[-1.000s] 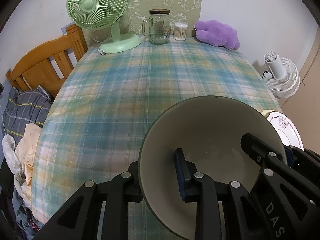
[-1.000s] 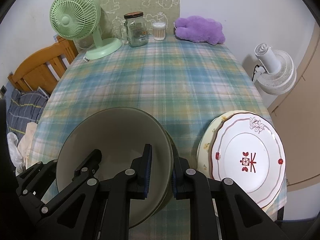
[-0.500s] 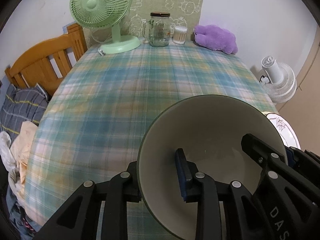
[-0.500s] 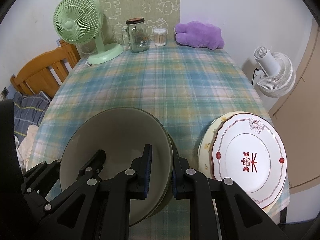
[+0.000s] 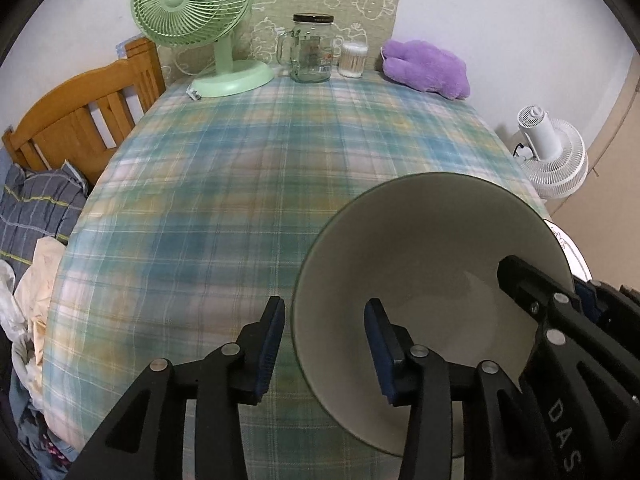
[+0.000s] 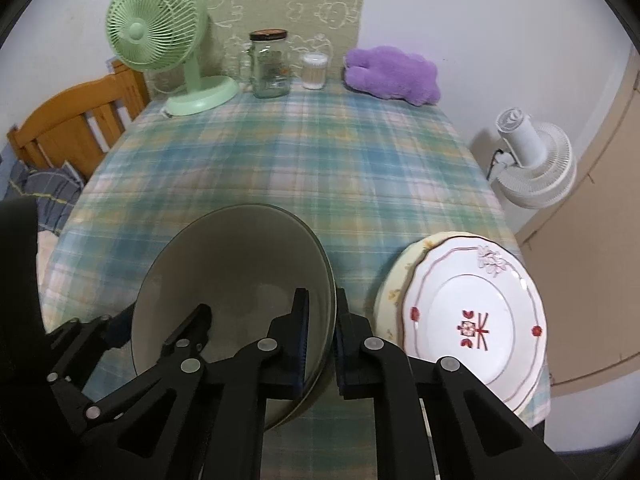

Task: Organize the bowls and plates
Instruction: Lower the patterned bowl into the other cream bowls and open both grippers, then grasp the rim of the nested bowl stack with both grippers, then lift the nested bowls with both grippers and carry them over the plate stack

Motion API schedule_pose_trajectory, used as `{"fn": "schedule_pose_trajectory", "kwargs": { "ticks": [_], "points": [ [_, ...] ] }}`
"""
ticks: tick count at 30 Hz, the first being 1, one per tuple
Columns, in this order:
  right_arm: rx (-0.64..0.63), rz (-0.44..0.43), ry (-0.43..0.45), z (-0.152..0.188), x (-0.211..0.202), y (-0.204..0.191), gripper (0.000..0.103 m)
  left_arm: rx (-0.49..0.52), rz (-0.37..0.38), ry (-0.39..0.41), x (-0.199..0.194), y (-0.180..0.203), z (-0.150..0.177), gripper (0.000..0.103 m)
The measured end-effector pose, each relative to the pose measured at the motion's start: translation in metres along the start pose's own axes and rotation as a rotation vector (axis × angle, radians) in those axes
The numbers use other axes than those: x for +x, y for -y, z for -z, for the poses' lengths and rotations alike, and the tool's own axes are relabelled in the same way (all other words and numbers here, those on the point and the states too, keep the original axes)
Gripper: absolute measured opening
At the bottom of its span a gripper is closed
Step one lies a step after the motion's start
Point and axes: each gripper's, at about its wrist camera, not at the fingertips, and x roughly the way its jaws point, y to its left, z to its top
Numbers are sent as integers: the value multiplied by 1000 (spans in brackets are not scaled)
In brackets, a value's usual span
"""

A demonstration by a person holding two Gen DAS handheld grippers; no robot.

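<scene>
The bowl (image 5: 432, 280) sat upright, mouth up, on the counter (image 5: 248, 184) (plates (image 6: 472, 320) beside it). The left claw (image 5: 324, 344) stood apart straddling its rim; the right claw (image 6: 320, 340) clamped the opposite rim.

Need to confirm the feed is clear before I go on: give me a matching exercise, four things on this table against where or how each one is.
Things:
1. bowl
2. flowered plate
3. green fan
4. purple plush

Places or states:
A. far right corner of the table
B. far left corner of the table
C. rim between the right gripper fingers
D. on top of another plate, near right edge

Pairs: 1-C, 2-D, 3-B, 4-A
</scene>
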Motion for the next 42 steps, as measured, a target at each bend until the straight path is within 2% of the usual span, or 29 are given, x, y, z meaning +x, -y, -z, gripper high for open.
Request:
{"fn": "schedule_pose_trajectory", "kwargs": {
  "ticks": [5,10,12,14,16,18,25,31,35,42],
  "points": [
    [19,-1,-3,2,0,4,14,7,1,-8,-1,1,-1,43],
    [41,-40,-16,3,-2,8,17,22,10,-14,-8,2,-2,58],
    [53,-72,-36,2,-3,11,24,34,16,-13,-13,2,-2,68],
    [74,-95,-42,3,-6,17,57,42,32,-8,-18,2,-3,74],
    [96,-101,-26,4,-12,22,71,47,46,-1,-24,2,-5,83],
    [106,-114,-27,5,-12,27,76,55,52,-5,-24,2,-6,87],
    [154,-150,-89,5,8,41,77,47,56,-55,-7,6,-7,88],
    [181,-225,-162,4,37,47,76,43,61,-87,7,10,-8,88],
    [183,-274,-192,1,53,48,75,39,59,-97,9,12,-9,88],
    [161,-368,-234,-8,66,47,70,21,12,-95,-1,11,-18,88]
  ]
}}
